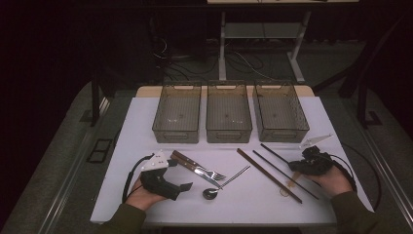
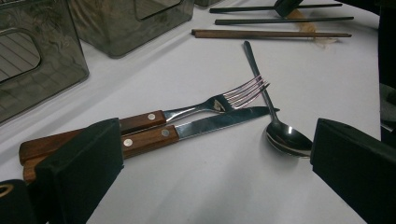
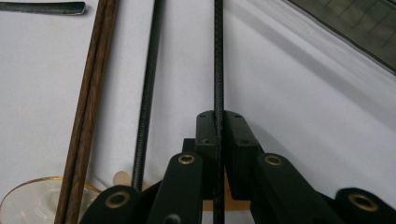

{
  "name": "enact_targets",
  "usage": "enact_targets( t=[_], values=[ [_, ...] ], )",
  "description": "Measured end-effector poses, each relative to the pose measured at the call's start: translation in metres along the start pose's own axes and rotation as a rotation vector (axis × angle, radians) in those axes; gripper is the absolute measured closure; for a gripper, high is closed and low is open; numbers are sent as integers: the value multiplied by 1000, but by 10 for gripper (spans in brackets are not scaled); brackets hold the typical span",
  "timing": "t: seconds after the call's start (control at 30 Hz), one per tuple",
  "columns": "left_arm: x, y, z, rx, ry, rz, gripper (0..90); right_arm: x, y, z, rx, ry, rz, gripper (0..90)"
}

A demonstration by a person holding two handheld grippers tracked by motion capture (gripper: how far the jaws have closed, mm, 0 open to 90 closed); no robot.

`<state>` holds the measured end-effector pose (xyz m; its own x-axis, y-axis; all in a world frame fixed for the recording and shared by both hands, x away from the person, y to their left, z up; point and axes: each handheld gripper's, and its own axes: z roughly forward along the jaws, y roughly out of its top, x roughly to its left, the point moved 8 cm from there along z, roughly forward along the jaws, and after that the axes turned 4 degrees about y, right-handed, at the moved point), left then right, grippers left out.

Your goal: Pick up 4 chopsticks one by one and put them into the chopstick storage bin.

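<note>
A thin black chopstick [image 3: 218,60], finely ribbed along its length, runs straight up the middle of the right gripper view, pinched between the pads of the right gripper [image 3: 218,135]. In the high view it lies at the right of the white desk [image 1: 146,126], slanting down toward the lower right. A second black chopstick [image 3: 147,93] lies just beside it to the left, then a brown wooden pair [image 3: 88,107]. At the lower left of the high view the left gripper [image 1: 176,189] stands wide open, holding nothing, near a wood-handled fork [image 2: 187,109], knife [image 2: 196,126] and spoon [image 2: 275,121].
</note>
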<state>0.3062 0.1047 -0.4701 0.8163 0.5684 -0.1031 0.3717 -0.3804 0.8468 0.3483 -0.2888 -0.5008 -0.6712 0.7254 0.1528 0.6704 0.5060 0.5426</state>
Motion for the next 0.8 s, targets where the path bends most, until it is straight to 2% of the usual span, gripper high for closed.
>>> enact_targets(
  t=[0.43, 0.8],
  values=[
    [-1, -1, 1, 6, -4, 4, 15, 0, 1, -4, -19, 7, 8, 847],
    [-2, -1, 2, 7, -9, -4, 5, 5, 4, -15, -65, 39, 12, 848]
  ],
)
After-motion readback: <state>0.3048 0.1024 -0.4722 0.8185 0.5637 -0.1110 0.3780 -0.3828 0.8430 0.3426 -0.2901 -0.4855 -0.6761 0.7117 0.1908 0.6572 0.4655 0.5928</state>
